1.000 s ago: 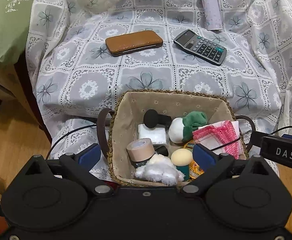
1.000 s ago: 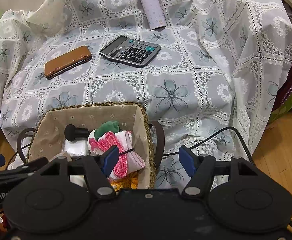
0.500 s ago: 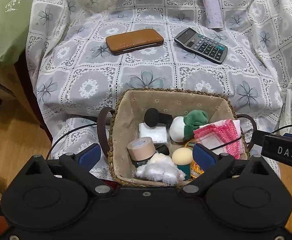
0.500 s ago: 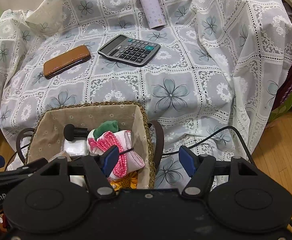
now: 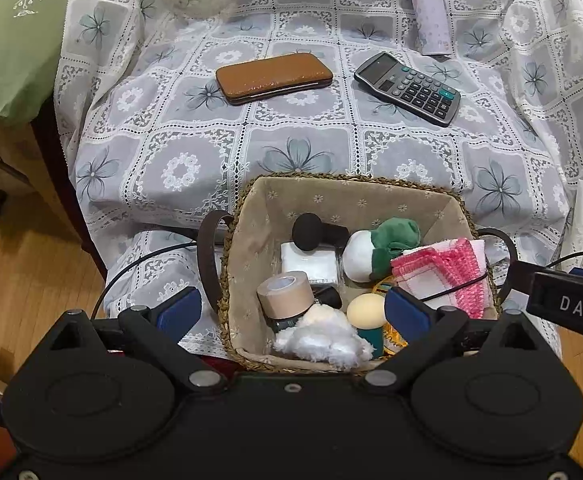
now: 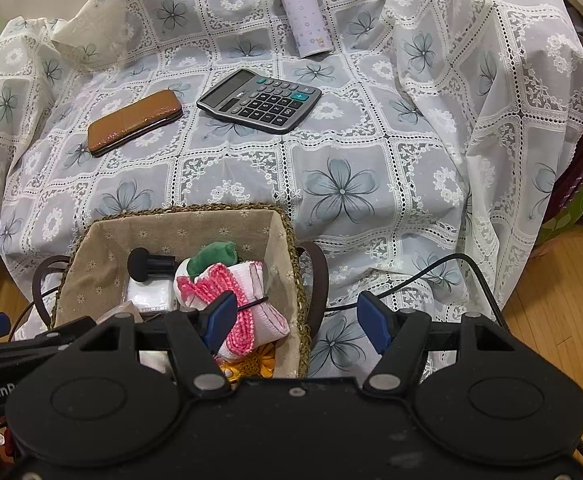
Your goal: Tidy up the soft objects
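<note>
Viewing both wrist feeds, I noted the left gripper (image 5: 294,312) and right gripper (image 6: 298,317) with jaws spread wide, holding nothing. The woven basket (image 5: 355,190) sat lower centre of the left view, its near rim cut off by the gripper body. Inside lay a white fluffy piece (image 5: 323,342), a green-and-white plush (image 5: 375,246), a pink-edged cloth (image 5: 447,270) and a tape roll (image 5: 285,294); items beneath were hard to identify. A calculator (image 6: 259,100), brown case (image 6: 133,122) and purple bottle (image 6: 303,12) occupied the upper frame.
</note>
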